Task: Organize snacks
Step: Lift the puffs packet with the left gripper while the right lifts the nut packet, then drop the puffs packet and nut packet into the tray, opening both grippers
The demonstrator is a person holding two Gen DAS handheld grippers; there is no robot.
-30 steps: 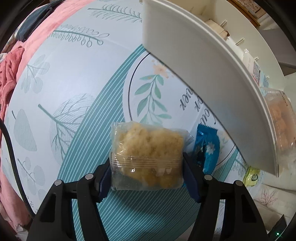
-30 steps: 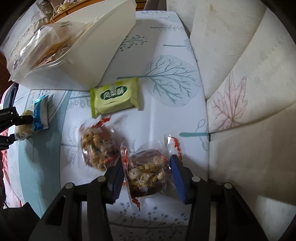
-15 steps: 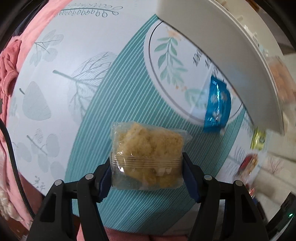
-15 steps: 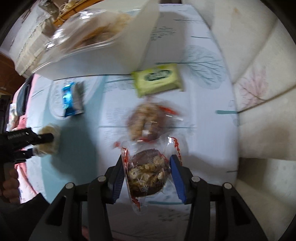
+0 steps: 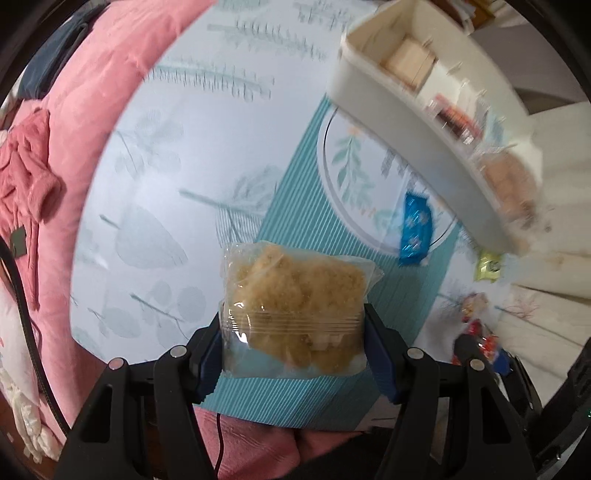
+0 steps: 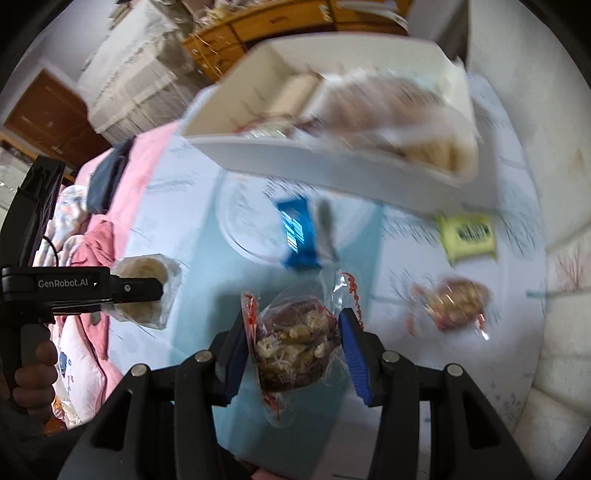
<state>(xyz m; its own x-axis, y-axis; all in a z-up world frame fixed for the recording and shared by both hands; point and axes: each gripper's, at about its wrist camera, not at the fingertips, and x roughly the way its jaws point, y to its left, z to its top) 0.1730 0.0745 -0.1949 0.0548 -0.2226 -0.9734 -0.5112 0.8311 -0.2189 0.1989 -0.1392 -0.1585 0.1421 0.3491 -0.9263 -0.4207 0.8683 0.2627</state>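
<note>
My left gripper (image 5: 293, 332) is shut on a clear packet of pale yellow crumbly snack (image 5: 295, 302), held above the patterned tablecloth (image 5: 166, 166). That packet (image 6: 146, 291) and the left gripper's black body also show at the left of the right wrist view. My right gripper (image 6: 293, 347) is shut on a clear red-edged packet of brown nut snack (image 6: 295, 347), lifted over the cloth. A white divided box (image 5: 424, 122) (image 6: 325, 162) with several snacks inside stands at the far side. On the cloth lie a blue packet (image 5: 415, 236) (image 6: 297, 232), a yellow-green packet (image 6: 469, 236) and another nut packet (image 6: 450, 302).
A pink blanket (image 5: 74, 122) with clothes lies along the table's left edge. A pale sofa cushion (image 6: 561, 258) borders the right side. A hand (image 6: 33, 373) grips the left gripper's handle. Wooden furniture (image 6: 258, 22) stands behind the box.
Both grippers have risen with their packets still held. The right one swung left over the blue part of the cloth; the box's inside now shows in both views.
</note>
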